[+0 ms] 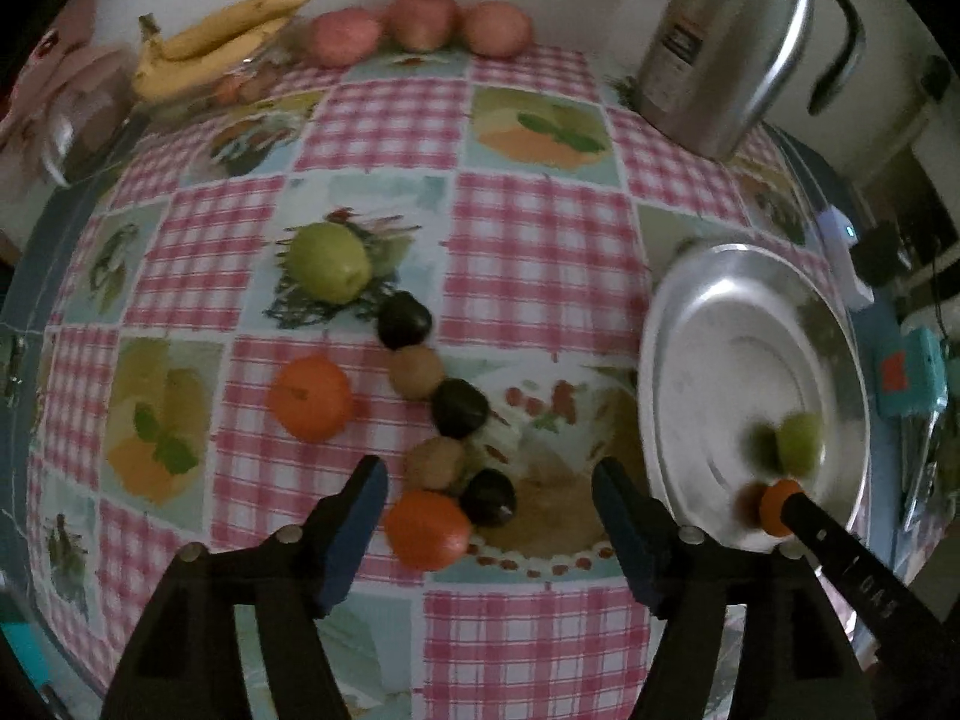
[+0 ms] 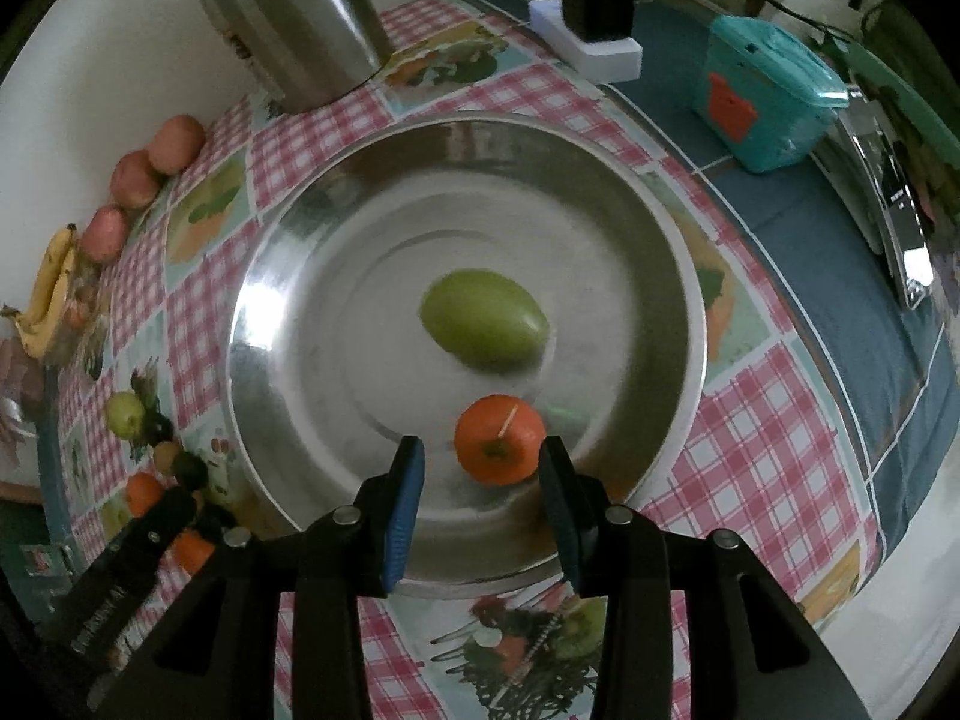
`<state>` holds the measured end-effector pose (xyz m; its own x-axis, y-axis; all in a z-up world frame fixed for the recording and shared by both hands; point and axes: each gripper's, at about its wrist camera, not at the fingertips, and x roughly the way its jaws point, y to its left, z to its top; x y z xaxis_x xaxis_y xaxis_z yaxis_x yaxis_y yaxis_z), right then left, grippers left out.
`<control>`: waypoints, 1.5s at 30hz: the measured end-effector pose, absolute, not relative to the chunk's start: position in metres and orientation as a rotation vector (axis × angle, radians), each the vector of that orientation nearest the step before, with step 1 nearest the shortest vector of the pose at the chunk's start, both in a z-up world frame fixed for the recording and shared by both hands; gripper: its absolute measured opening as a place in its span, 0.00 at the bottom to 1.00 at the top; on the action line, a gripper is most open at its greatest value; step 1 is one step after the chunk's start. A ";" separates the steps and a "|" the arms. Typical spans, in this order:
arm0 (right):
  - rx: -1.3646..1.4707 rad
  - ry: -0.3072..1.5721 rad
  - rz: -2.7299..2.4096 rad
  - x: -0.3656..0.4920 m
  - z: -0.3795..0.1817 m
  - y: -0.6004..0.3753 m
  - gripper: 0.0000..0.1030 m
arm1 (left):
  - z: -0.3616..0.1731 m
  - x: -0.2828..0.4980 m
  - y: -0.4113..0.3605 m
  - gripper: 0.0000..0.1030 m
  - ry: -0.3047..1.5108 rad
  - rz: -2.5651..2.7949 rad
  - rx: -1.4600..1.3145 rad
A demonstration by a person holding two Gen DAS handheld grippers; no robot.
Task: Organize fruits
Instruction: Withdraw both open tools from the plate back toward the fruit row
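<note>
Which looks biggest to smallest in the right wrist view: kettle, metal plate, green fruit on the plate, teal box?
1. Metal plate
2. Kettle, partly cut off by the frame
3. Teal box
4. Green fruit

The plate lies nearest the camera, so its lead over the kettle is unsure.

Beside the metal plate [image 1: 672,324], two oranges [image 1: 310,398], three dark fruits [image 1: 404,320], two brown fruits [image 1: 413,372] and one green fruit [image 1: 327,262] are counted. On that plate, one green fruit [image 2: 483,320] and one orange [image 2: 499,439] are seen.

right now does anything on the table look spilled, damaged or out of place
Nothing spilled or damaged. The steel plate holds only a green fruit and an orange; the other small fruits lie loose on the tablecloth, not yet sorted.
</note>
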<state>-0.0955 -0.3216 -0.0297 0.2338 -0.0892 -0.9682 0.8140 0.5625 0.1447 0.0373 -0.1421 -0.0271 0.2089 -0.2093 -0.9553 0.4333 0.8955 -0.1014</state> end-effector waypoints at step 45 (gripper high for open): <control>0.583 1.180 -0.645 -0.074 -0.027 -0.298 0.95 | -0.019 0.057 -0.109 1.00 1.214 -0.337 0.204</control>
